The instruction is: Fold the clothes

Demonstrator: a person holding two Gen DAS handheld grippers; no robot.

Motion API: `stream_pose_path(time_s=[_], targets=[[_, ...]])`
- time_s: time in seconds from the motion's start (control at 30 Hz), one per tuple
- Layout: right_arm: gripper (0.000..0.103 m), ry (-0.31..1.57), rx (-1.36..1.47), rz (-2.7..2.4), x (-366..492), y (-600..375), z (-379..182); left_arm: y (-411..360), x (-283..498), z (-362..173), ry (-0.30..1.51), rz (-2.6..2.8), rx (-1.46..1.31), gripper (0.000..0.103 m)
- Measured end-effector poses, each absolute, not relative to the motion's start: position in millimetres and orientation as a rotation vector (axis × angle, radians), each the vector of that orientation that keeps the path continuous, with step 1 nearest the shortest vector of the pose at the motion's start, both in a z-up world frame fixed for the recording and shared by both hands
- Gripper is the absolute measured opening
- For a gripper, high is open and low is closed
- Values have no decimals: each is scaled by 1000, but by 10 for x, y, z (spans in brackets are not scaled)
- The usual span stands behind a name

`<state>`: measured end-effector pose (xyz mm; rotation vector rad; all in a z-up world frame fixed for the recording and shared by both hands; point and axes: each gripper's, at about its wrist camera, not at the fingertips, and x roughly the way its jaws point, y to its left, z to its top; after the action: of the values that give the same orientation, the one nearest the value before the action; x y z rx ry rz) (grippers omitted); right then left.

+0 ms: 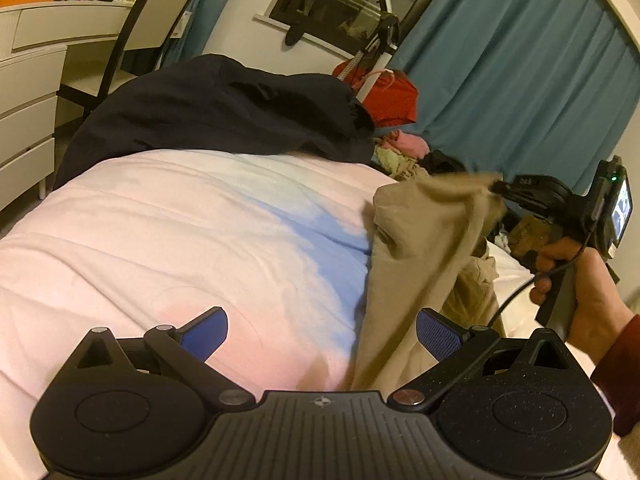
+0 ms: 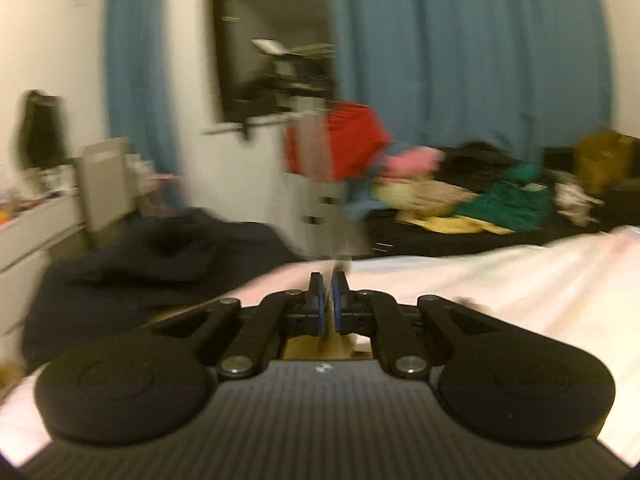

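Observation:
A tan garment (image 1: 420, 248) hangs above the pink and blue quilt (image 1: 200, 232), lifted by one edge. My right gripper (image 1: 498, 188) is shut on that edge; a hand (image 1: 576, 280) holds its grip. In the blurred right wrist view the right gripper (image 2: 328, 296) has its blue pads almost together with a thin strip of tan cloth (image 2: 330, 340) pinched between them. My left gripper (image 1: 320, 336) stands open low over the quilt. Its right blue pad (image 1: 438, 340) sits beside the hanging tan cloth, and nothing is clamped between its fingers.
A dark navy garment (image 1: 224, 112) lies heaped at the far end of the bed. Beyond it are a red garment (image 1: 392, 100), a pile of mixed clothes (image 2: 460, 196), a tripod (image 1: 376, 48), blue curtains (image 1: 520, 60), and a white dresser (image 1: 28, 96) with a chair (image 1: 132, 40) at left.

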<state>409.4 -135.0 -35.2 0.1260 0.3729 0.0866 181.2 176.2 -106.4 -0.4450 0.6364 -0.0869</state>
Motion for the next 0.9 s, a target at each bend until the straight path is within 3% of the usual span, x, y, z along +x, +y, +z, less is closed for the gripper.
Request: stream_pose_path(time_s=[0.3,0.33,0.37,0.43,0.6,0.67,0.77,0.9], targets=[[13,563,304,33,4162,-1861,-924,1672,1950,-1161,673,-92,-421,101],[25,587,299,57,4114,-1805,-970,1659,1953,-1164,673,-96,-418,101],[53,592,295,88,3990,-1697,-983,1643,1953,-1166,673,-101,-413,101],[87,572,324,135,3757,-1561,-1000,1614,1953,-1165,673,-103,-401,101],[85,586,440,141,3406,-1350,-1135,1601,1921,-1154,667,-99,-393,101],[69,613,467,138,3418,-1300,-1202,1597,1910,-1149,666,-94,-389,102],[58,672,402,60,3515,-1236,-1337,1585,1890,-1146,667,-88,-382,101],[54,681,524,5,3461,-1402,-1391,1600,1857,-1130,663,-82,-383,102]])
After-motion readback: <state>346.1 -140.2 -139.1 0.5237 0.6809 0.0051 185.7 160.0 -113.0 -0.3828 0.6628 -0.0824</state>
